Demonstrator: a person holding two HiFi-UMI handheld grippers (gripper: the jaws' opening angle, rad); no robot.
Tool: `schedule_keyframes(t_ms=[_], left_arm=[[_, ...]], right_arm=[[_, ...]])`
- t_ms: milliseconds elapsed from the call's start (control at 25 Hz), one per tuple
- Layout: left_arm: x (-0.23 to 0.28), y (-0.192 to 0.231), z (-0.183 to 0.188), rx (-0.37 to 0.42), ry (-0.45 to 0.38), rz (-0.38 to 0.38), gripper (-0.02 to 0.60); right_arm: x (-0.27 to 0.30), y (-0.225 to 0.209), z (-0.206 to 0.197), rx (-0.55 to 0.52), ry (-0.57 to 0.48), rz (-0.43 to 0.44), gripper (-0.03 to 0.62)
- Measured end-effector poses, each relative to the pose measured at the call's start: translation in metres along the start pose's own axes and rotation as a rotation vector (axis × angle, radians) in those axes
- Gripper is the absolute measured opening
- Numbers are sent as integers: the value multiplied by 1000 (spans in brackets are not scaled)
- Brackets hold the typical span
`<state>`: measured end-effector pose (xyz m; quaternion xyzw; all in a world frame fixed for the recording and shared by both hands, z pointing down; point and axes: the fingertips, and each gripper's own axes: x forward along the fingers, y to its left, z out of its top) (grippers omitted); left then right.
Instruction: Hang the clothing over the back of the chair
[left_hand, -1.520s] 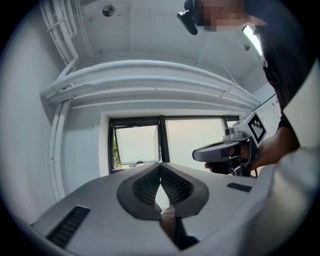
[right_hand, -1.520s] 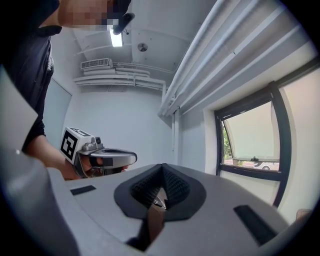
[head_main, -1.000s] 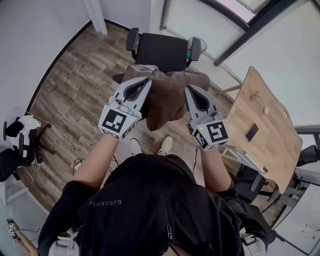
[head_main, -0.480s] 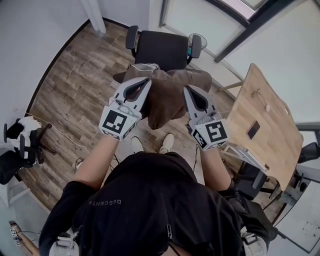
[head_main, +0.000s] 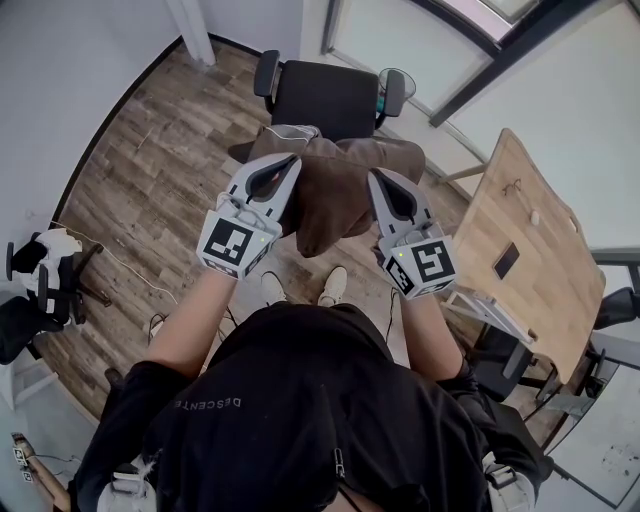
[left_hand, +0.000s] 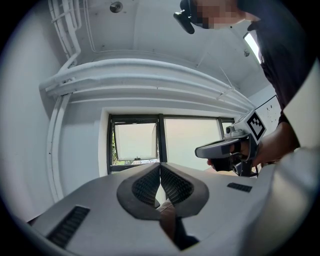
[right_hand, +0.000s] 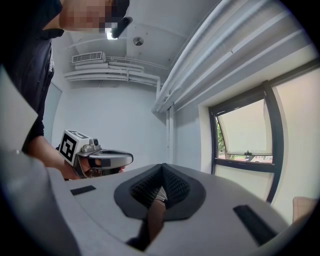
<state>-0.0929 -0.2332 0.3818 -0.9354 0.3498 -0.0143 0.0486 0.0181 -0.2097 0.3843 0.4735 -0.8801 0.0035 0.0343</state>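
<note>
A brown garment hangs in the air between my two grippers, in front of a black office chair seen in the head view. My left gripper is shut on the garment's left edge, and a strip of brown cloth shows between its pads. On the other side my right gripper is shut on the right edge, with brown cloth pinched in its jaws. Both grippers point level toward the chair's back. The garment's lower part droops toward the floor.
A wooden table with a dark phone stands at the right. At the far left stands another dark chair with white cloth on it. Wood floor lies around the chair. Windows face the grippers.
</note>
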Motion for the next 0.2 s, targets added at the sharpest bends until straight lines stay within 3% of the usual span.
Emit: schedule_keyframes(t_ms=[200], left_arm=[[-2,-4,0,-2,-2,-4,20]], right_arm=[[-3,3,-1,-2,0,2,5]])
